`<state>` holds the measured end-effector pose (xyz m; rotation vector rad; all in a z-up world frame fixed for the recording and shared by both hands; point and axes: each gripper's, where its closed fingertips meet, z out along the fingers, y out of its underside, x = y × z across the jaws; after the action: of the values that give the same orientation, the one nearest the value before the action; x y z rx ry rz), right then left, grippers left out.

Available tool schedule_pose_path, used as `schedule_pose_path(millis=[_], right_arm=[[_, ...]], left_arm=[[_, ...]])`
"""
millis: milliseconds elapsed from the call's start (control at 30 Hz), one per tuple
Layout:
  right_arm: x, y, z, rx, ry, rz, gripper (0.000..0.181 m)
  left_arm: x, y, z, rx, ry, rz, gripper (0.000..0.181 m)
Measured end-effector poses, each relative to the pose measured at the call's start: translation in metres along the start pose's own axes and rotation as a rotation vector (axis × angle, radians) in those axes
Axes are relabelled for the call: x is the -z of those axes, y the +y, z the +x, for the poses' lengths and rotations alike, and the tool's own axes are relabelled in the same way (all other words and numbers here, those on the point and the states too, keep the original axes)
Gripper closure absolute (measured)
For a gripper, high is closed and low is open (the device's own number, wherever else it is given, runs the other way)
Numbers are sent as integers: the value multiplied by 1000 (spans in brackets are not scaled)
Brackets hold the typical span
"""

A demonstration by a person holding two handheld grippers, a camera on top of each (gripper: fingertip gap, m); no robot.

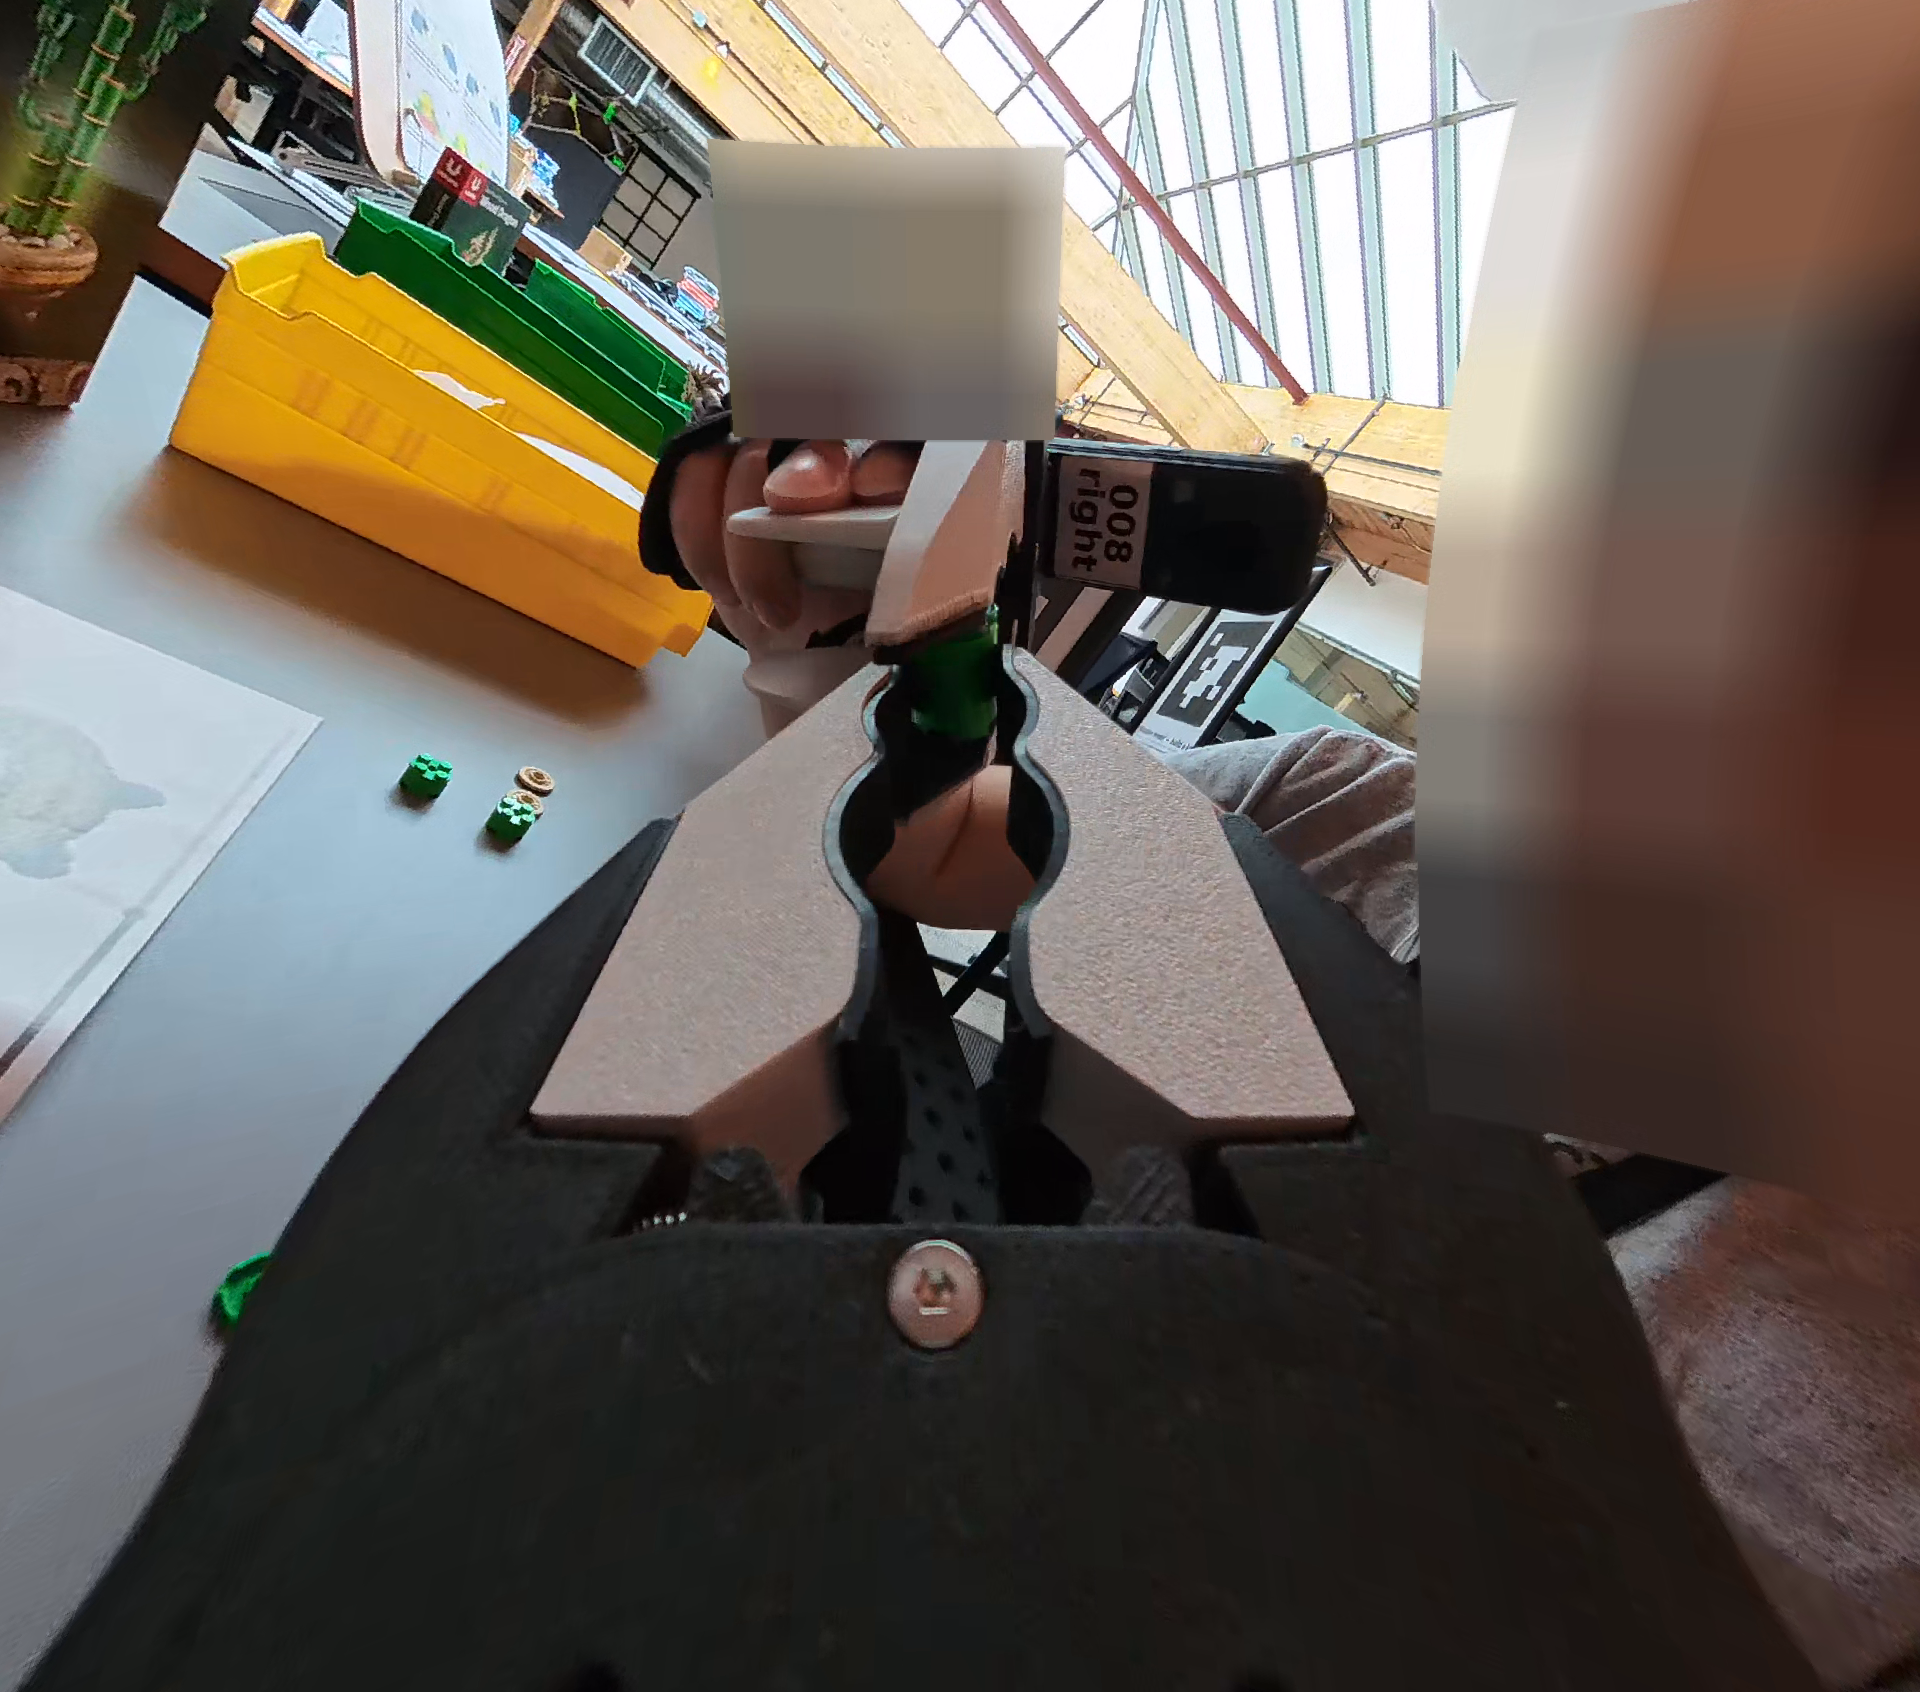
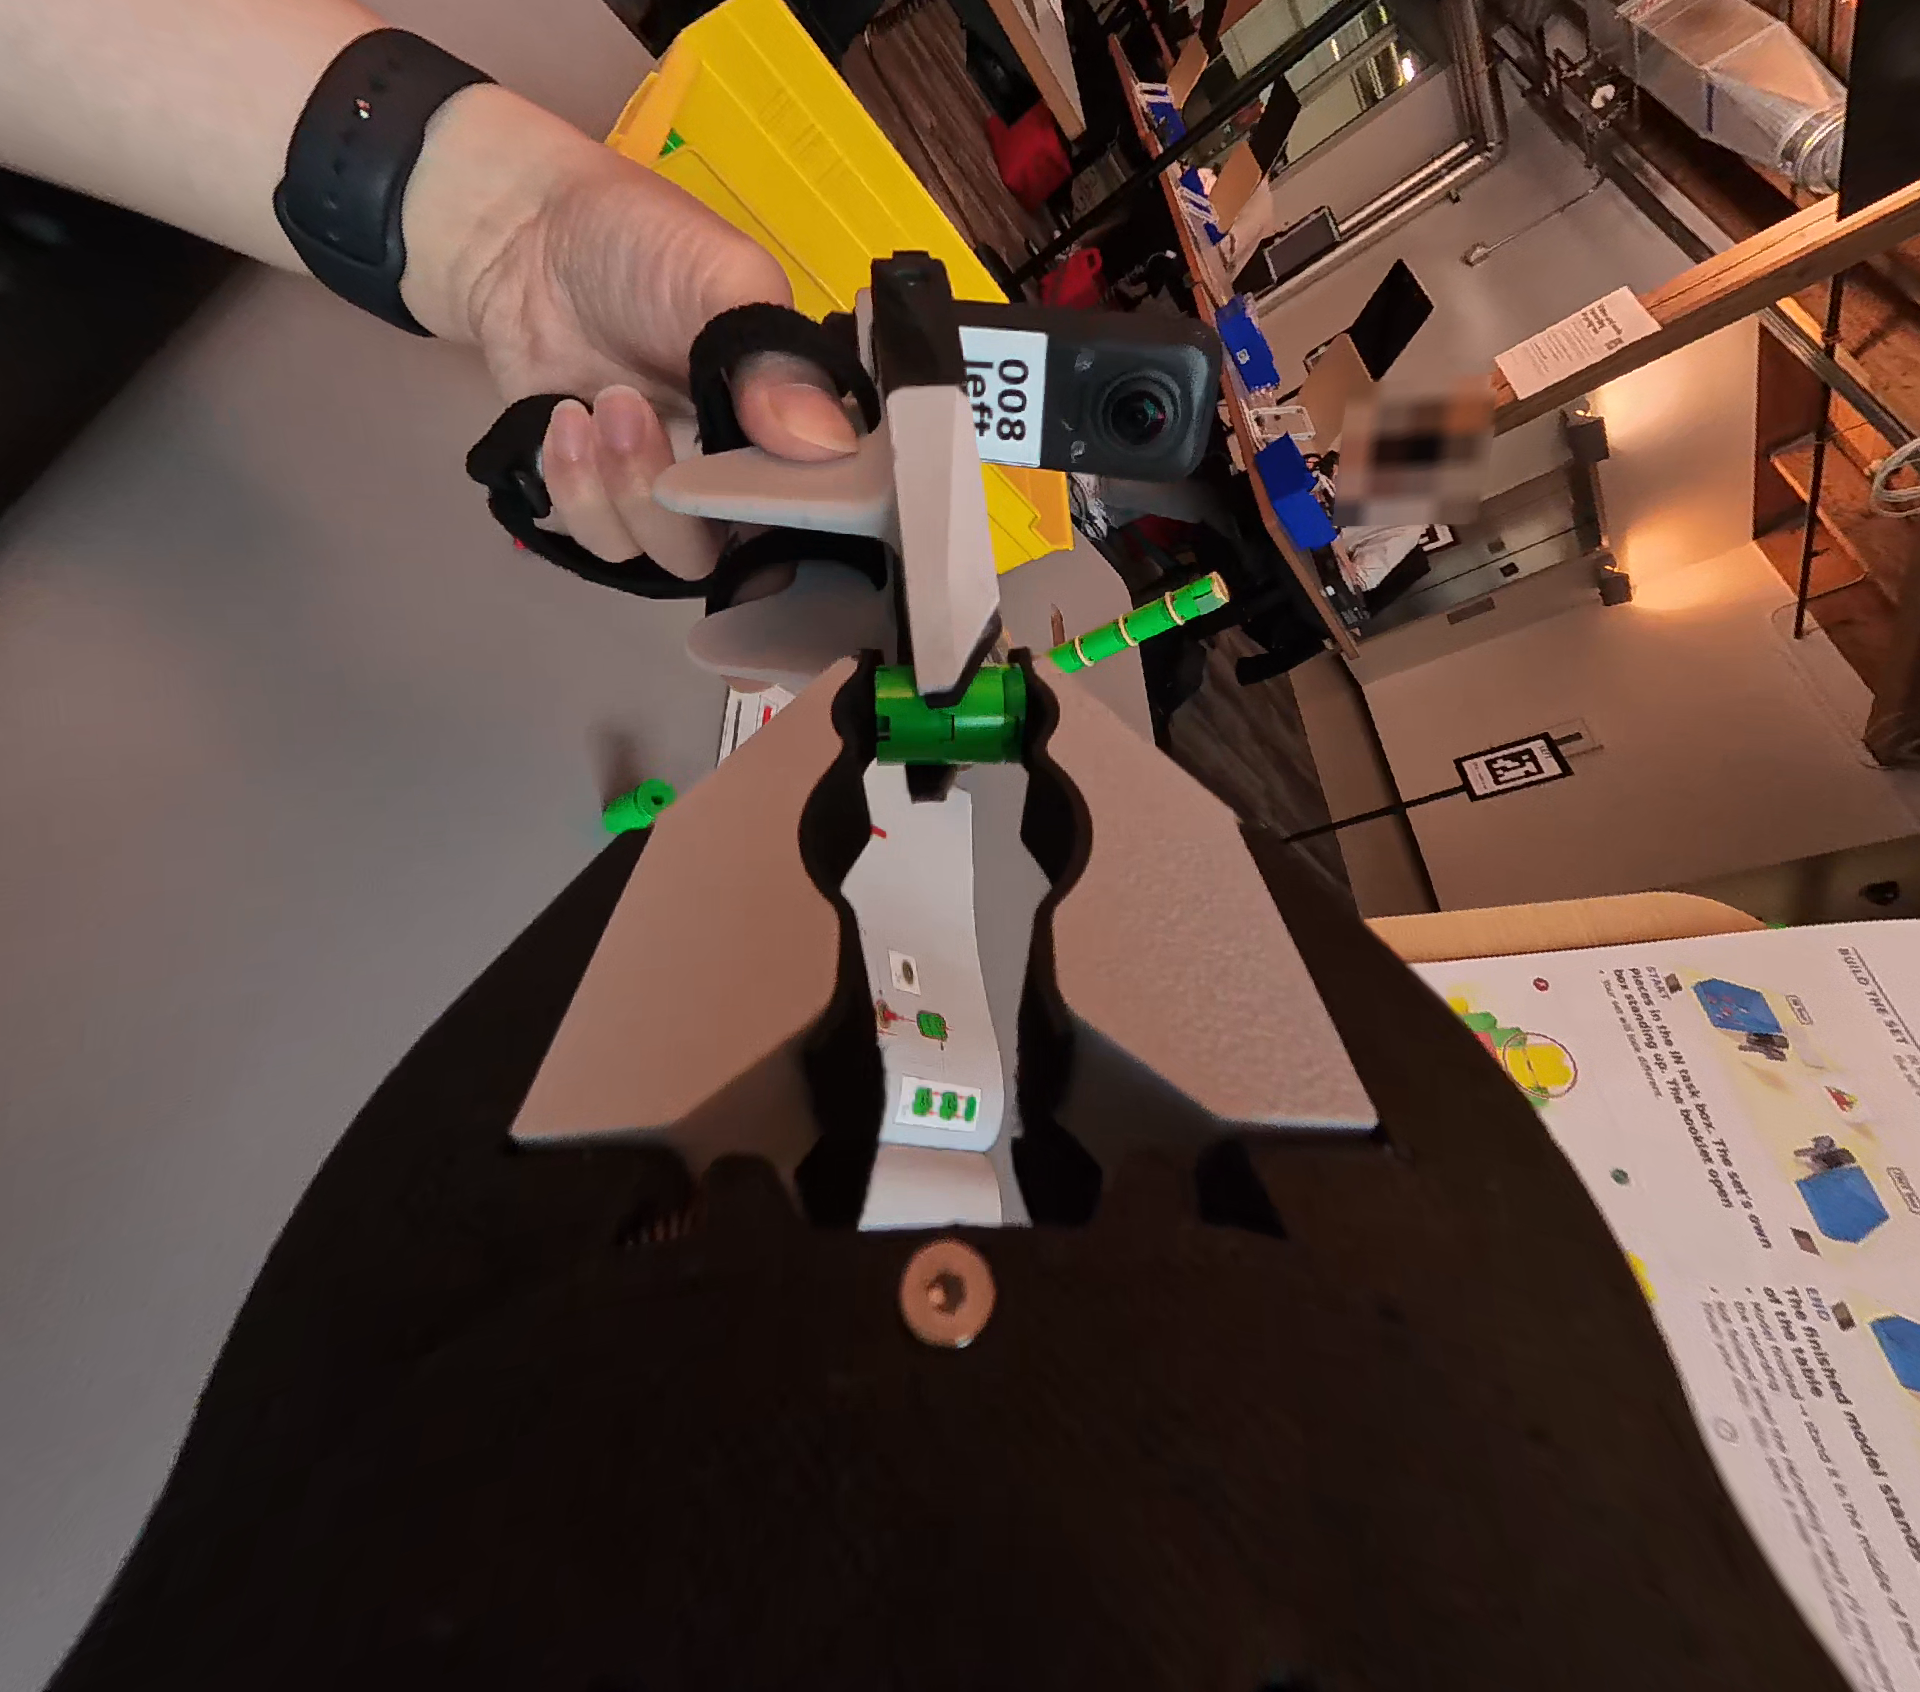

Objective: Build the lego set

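- Gripping from both sides, the left gripper [image 1: 951, 692] and the right gripper [image 2: 948, 712] met tip to tip in mid-air over the grey table [image 1: 343, 915], each nearly closed on the same green lego piece [image 2: 945, 712].
- Only the left wrist view caught the loose parts on the table: two small green studded bricks [image 1: 425, 777] lay well apart from the grippers, with a little tan round piece [image 1: 535, 778] just beside one of them, and a white printed sheet [image 1: 125, 811] at the left edge.
- Only the right wrist view showed a green round piece [image 2: 636, 806] lying on the table below the grippers, a green segmented stalk with pale rings [image 2: 1138, 624] beyond the fingertips, and an instruction sheet [image 2: 1714, 1175] at the lower right.
- That held piece looked bright green, short and cylindrical, lying crosswise between the right gripper's fingers, with the left gripper's fingertip pressed over its top.
- Seen from the left side it was a small green stub, mostly hidden by both sets of fingers.
- A yellow bin [image 1: 416, 437] stood behind the grippers, a green bin [image 1: 499, 302] just behind it, and a green bamboo model in a pot [image 1: 73, 115] far left.
- A hand [image 2: 623, 354] with a black wristband [image 2: 358, 177] held the left gripper, blocking part of the yellow bin.
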<state>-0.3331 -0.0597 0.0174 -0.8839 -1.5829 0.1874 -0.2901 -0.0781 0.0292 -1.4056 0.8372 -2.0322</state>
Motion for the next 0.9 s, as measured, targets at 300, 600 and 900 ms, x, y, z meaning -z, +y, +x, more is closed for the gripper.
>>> schedule_pose_path(millis=[300,600,900], right_arm=[[1,-6,11,21,83,20,157],[-1,-6,10,2,89,14,158],[2,25,5,-349,-126,-7,135]], left_arm=[[3,-8,7,-35,18,41,168],[4,-7,9,-61,9,23,167],[49,-11,-44,-433,-513,-133,167]])
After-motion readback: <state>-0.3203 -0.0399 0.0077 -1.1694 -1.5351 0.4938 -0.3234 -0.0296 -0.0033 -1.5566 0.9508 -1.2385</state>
